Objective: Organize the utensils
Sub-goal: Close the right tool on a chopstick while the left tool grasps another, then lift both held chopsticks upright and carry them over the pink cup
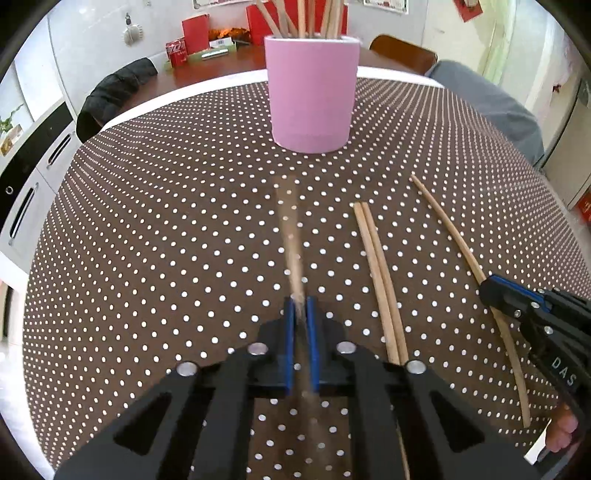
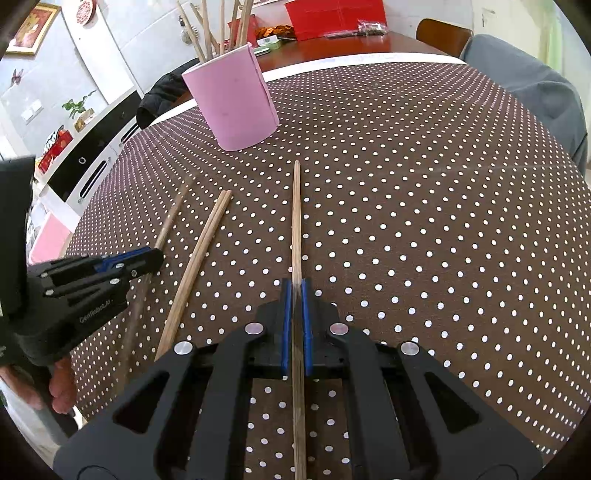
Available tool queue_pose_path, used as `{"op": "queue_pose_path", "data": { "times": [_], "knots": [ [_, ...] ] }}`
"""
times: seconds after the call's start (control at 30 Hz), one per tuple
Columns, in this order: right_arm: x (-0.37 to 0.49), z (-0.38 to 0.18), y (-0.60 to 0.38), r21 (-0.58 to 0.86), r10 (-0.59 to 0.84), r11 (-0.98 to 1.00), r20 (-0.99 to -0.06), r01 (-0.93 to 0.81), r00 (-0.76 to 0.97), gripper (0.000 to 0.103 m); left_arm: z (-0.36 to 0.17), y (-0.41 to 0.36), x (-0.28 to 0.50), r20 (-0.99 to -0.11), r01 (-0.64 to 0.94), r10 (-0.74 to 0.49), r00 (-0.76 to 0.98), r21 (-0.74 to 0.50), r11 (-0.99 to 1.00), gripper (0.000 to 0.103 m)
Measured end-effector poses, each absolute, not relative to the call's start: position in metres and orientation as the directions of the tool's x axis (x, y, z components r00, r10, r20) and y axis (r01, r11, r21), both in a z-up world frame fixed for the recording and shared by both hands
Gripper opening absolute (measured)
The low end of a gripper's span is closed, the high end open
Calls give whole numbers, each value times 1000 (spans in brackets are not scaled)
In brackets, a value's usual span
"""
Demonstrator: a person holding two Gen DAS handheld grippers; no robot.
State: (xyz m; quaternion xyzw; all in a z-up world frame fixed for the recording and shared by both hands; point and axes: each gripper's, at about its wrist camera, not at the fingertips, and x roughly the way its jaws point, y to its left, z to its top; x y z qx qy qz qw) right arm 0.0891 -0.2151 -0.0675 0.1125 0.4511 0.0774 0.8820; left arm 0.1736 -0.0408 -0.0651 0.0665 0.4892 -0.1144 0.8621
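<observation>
In the left wrist view, a black cabinet front with handles (image 1: 33,173) curved along the left edge, and a dark jacket (image 1: 110,99) hung over a chair at upper left. The pink cup (image 1: 312,94) stood upright at upper centre on the dotted tablecloth (image 1: 166,221), holding a bundle of wooden sticks (image 1: 303,18) that ran out of the top of the frame. At lower centre the left gripper (image 1: 302,306) had its blue pads drawn narrow on a blurred chopstick (image 1: 290,229), which pointed up the frame toward the cup. Just right of it a pair of chopsticks (image 1: 376,269) lay side by side, touching, on the cloth. Farther right a single chopstick (image 1: 447,229) lay on its own, with the right gripper (image 1: 493,290) closed on it at the right edge. A grey garment (image 1: 491,99) covered a chair at upper right.

In the right wrist view, the left gripper (image 2: 157,256) entered from the left edge, clamped on its chopstick (image 2: 171,218). The pair (image 2: 205,251) lay right of that, slanting toward upper right. The cup (image 2: 232,107) sat at upper left of centre, appearing tilted in this lens. At centre the right gripper (image 2: 295,286) pinched the single chopstick (image 2: 296,221) between narrow blue pads, its far end stopping short of the cup.
</observation>
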Motion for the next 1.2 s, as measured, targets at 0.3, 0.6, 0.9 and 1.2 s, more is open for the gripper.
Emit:
{"op": "queue_pose_path", "data": {
  "times": [0.3, 0.6, 0.9, 1.2],
  "knots": [
    [95, -52, -214, 249, 232, 967, -756, -59, 613, 5, -61, -6, 184, -822, 207, -246, 514, -159, 965, 7],
    [100, -11, -204, 225, 241, 967, -674, -117, 698, 5, -21, 21, 186, -699, 203, -326, 637, -255, 945, 7],
    [110, 35, -195, 193, 241, 968, -556, -158, 795, 5, 25, 13, 175, -521, 228, -360, 774, -302, 926, 7],
    [127, 77, -202, 199, 242, 965, -436, -170, 867, 5, 77, 0, 168, -229, 248, -304, 925, -245, 937, 7]
  ]
}}
